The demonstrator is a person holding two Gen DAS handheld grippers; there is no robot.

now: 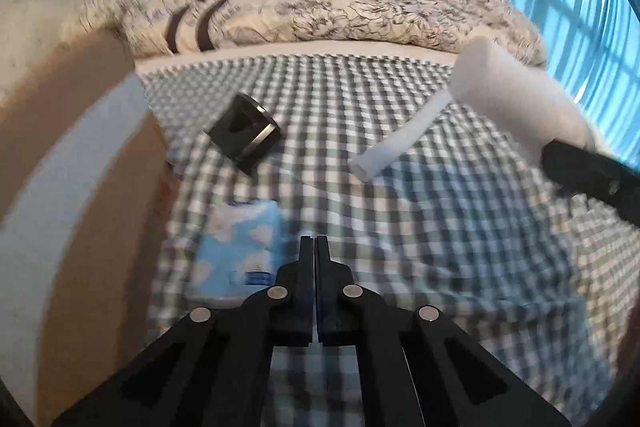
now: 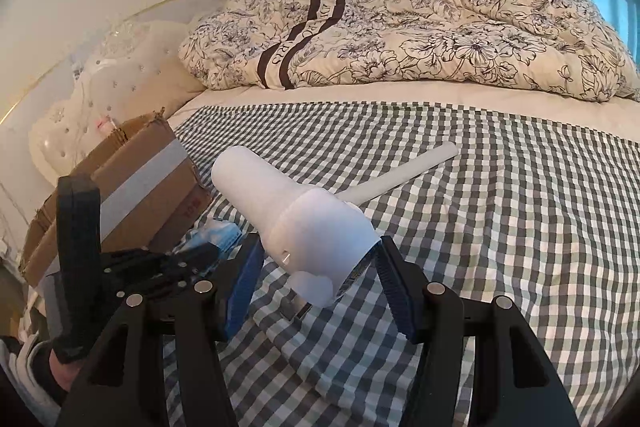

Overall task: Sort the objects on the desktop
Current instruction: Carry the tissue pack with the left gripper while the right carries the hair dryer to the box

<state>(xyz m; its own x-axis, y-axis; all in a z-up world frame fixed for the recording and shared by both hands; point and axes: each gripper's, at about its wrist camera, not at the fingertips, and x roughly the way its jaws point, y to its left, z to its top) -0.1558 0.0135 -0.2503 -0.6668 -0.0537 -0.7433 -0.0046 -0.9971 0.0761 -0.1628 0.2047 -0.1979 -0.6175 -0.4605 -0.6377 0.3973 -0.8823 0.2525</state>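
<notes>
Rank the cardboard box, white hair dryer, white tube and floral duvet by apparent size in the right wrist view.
1. Floral duvet
2. Cardboard box or white hair dryer: alike, and the dryer sits nearer the camera, so unranked
3. White tube

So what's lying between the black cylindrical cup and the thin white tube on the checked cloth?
Nothing: in the left wrist view only bare green-and-white checked cloth separates the black cylindrical cup from the thin white tube.

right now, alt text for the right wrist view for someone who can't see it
The right gripper holds a white hair dryer above a checked bedsheet, its nozzle pointing away. A white tube lies on the sheet behind it, a cardboard box sits at left, and a floral quilt is bunched at the back.
</notes>
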